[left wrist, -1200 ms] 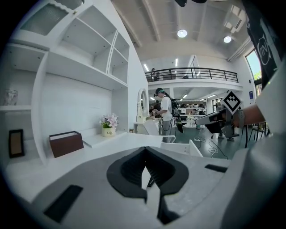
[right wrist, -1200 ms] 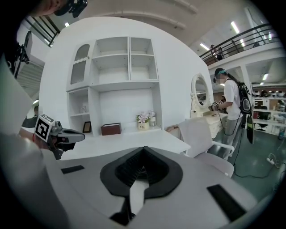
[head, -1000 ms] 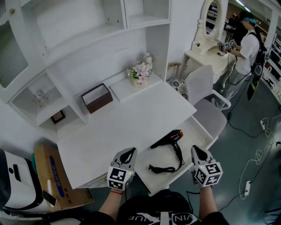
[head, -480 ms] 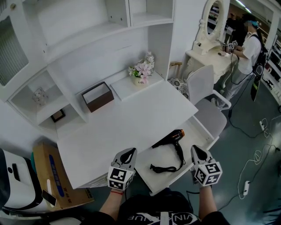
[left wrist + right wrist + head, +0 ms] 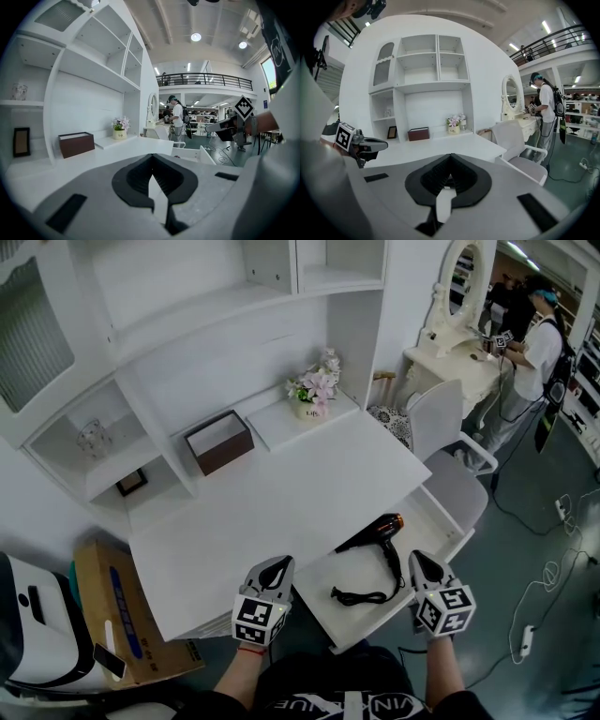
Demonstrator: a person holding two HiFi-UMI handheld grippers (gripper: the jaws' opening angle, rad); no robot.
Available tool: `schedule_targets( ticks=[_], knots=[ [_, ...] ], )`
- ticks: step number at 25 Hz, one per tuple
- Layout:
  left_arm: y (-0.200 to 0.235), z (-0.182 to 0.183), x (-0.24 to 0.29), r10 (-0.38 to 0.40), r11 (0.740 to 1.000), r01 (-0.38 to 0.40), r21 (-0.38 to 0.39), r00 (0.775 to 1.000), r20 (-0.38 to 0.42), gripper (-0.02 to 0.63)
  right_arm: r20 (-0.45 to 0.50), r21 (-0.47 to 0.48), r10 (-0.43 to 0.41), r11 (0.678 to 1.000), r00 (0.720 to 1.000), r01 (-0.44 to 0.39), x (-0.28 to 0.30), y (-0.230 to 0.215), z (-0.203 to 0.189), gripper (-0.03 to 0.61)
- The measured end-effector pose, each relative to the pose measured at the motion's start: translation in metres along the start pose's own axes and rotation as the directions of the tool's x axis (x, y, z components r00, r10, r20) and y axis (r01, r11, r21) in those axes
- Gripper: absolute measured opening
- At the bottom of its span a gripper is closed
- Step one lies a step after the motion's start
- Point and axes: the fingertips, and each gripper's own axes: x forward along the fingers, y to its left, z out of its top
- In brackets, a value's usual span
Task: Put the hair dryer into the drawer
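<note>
A black hair dryer (image 5: 375,536) with an orange nose lies in the open white drawer (image 5: 319,606) under the desk, its black cord (image 5: 361,593) coiled beside it. My left gripper (image 5: 274,565) hovers at the drawer's near left corner, shut and empty. My right gripper (image 5: 419,563) hangs at the drawer's near right corner, also shut with nothing in it. In the left gripper view the jaws (image 5: 151,173) meet tip to tip and the right gripper (image 5: 225,127) shows across the drawer. In the right gripper view the closed jaws (image 5: 449,174) point at the desk, with the left gripper (image 5: 365,143) at left.
The white desk (image 5: 272,502) carries a brown box (image 5: 218,441) and a flower pot (image 5: 315,390). Shelves rise behind. A white chair (image 5: 450,465) stands right of the drawer. A cardboard box (image 5: 112,615) sits on the floor at left. A person (image 5: 534,343) stands by a vanity far right.
Both grippers have drawn back a little toward me, still shut. The drawer and hair dryer sit slightly further right and lower in the head view as the head shifted.
</note>
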Motion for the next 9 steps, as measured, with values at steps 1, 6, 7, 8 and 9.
schedule_targets(
  ticks=[1, 6, 7, 8, 9],
  knots=[
    [0.002, 0.000, -0.003, -0.002, 1.000, 0.002, 0.001, 1.000, 0.001, 0.005, 0.003, -0.002, -0.002, 1.000, 1.000, 0.002, 0.000, 0.004, 0.001, 0.005],
    [0.011, -0.006, -0.022, -0.009, 1.000, 0.009, 0.003, 1.000, 0.002, 0.005, 0.009, -0.003, -0.009, 1.000, 1.000, 0.009, -0.005, 0.027, 0.000, 0.004],
    [0.012, -0.007, -0.027, -0.011, 1.000, 0.011, 0.003, 1.000, 0.001, 0.005, 0.008, 0.000, -0.011, 1.000, 1.000, 0.011, -0.006, 0.031, -0.002, 0.005],
    [0.014, -0.009, -0.031, -0.013, 1.000, 0.013, 0.004, 1.000, 0.000, 0.005, 0.007, 0.003, -0.013, 1.000, 1.000, 0.013, -0.008, 0.035, -0.005, 0.004],
    [0.015, -0.011, -0.035, -0.015, 1.000, 0.015, 0.005, 1.000, -0.001, 0.005, 0.006, 0.006, -0.016, 1.000, 1.000, 0.016, -0.010, 0.040, -0.007, 0.005]
  ],
)
